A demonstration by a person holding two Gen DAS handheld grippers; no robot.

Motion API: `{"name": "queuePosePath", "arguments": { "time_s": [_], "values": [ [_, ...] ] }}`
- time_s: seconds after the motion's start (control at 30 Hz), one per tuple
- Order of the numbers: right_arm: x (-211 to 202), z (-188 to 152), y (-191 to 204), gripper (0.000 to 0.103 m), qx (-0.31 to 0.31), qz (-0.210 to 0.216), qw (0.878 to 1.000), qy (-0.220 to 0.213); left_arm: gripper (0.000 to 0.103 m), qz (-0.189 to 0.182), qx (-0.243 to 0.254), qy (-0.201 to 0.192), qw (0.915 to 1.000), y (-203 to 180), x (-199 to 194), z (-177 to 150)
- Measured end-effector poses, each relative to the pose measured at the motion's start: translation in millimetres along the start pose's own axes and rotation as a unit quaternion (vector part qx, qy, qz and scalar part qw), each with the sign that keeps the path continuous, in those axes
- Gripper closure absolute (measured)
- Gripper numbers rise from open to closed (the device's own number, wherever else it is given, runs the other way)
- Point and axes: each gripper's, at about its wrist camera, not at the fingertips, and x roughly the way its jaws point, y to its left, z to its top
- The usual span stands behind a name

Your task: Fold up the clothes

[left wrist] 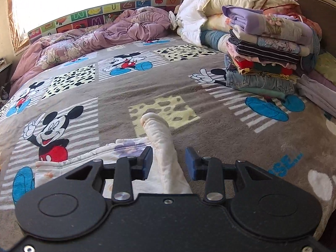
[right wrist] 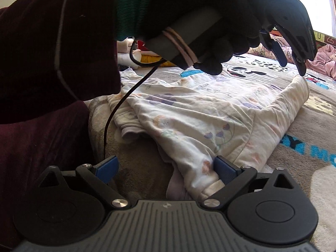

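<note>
We have the floral white top (right wrist: 189, 113) spread on the bed (left wrist: 210, 130), our left gripper (left wrist: 169, 161) and right gripper (right wrist: 166, 168) both released, jaws straddling sleeve and hem, presumably to fold.

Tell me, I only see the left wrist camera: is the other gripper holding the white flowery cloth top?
Observer: No. The right gripper is open wide at the hem of the white flowery cloth top, pinching nothing.
Operator: Who holds my gripper?
Observer: A dark-gloved hand grips its grey handle.
Operator: Is the top folded?
Observer: No; it lies rumpled on the grey cartoon-mouse blanket, one sleeve stretched toward the left gripper.
</note>
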Motion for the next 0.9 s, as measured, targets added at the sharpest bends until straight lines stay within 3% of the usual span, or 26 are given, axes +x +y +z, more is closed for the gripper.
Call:
{"name": "queuePosePath", "arguments": {
  "time_s": [0.67,0.7,0.8,0.9],
  "values": [
    [-2.1,2.5,-7.1,0.004,0.027,0.026,0.999,-0.008,0.069,0.017,-0.017,0.045,0.9987,8.3,65.8,25.6],
    [-2.1,2.8,-7.4,0.004,0.028,0.027,0.999,-0.008,0.07,0.018,-0.019,0.048,0.9985,9.7,68.8,25.7],
    [-2.9,2.8,-8.3,0.003,0.029,0.029,0.999,-0.008,0.089,0.028,-0.014,0.05,0.9983,14.7,75.8,24.3],
    [-2.7,2.7,-8.9,0.003,0.03,0.031,0.999,-0.008,0.092,0.029,-0.013,0.055,0.998,21.7,81.9,19.2]
  ]
}}
